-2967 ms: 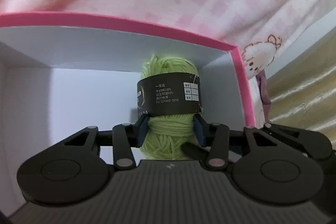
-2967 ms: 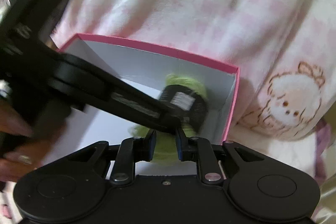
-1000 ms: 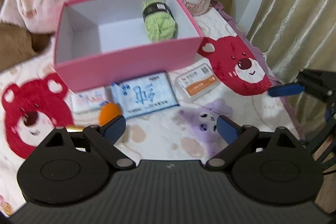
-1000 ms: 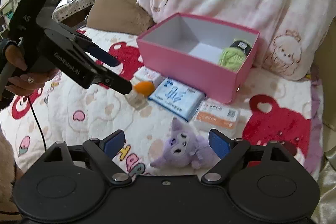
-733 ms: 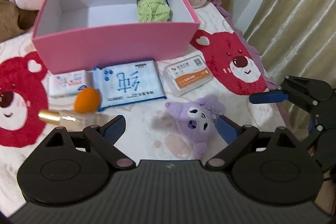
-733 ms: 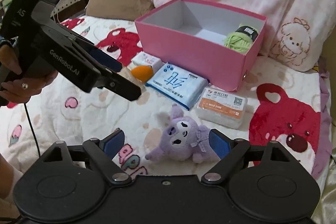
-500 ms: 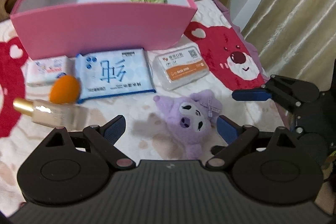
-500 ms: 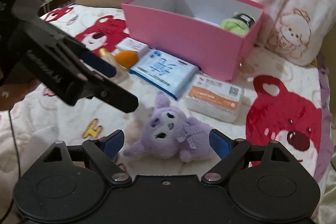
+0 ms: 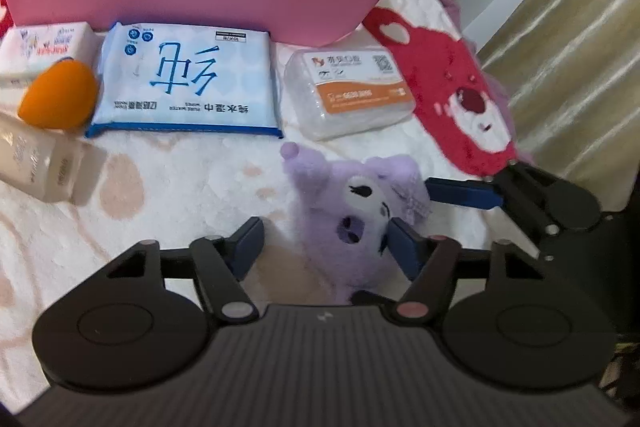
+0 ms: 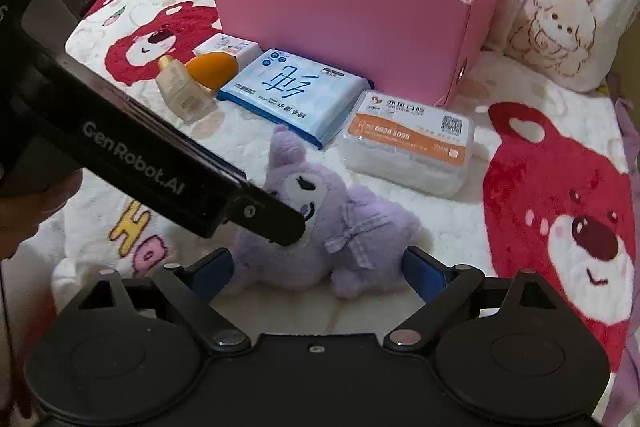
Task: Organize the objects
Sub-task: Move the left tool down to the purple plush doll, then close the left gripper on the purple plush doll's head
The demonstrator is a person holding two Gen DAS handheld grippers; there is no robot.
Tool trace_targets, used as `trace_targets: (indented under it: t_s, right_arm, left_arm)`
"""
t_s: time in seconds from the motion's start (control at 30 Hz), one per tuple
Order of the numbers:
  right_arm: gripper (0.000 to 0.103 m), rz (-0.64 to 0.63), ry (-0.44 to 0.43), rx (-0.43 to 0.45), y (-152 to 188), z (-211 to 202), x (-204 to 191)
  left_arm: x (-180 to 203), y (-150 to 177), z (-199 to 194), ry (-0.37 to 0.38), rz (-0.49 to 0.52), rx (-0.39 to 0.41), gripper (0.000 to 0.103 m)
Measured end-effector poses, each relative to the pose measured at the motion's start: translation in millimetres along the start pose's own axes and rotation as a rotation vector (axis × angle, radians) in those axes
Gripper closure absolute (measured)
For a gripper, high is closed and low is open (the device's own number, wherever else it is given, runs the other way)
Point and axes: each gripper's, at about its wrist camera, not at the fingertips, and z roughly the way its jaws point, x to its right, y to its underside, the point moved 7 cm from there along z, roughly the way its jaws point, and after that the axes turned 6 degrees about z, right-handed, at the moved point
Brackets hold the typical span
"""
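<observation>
The purple plush toy (image 9: 352,215) on the bed is being straddled by the open left tool (image 9: 326,241) and the open right tool (image 10: 318,271); closing one and lifting to the pink box (image 10: 360,11) is probably called for next.

Black hand-held gripper (image 9: 325,241), blue pads (white "GenRobot.AI" lettering)

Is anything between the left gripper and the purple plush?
Nothing visible. The left gripper is open with the purple plush already between its fingers. The right gripper, also open, flanks the same toy.
</observation>
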Motion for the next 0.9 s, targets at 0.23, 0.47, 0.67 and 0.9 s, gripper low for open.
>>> trace_targets:
  t_s: [0.23,0.47,0.67,0.9]
  right_arm:
    - [0.004,0.072,-0.035,-0.009,2.0,7.3,8.6]
    - [0.017,0.124,-0.066,0.028,-0.9,-11.3,7.4]
    - [0.026,0.154,-0.102,0.033,-9.1,-27.4,-12.1]
    - [0.023,0.165,-0.071,-0.039,-8.8,-10.2,-12.4]
  left_arm:
    - [1.8,2.6,2.1,0.065,-0.051,0.014,0.062]
    - [1.5,1.8,-6.9,0.094,-0.088,0.03,0.063]
    - [-1.0,0.4,-29.1,0.076,-0.044,0.025,0.065]
    - [-10.6,4.2,-29.7,-0.01,0.004,-0.015,0.066]
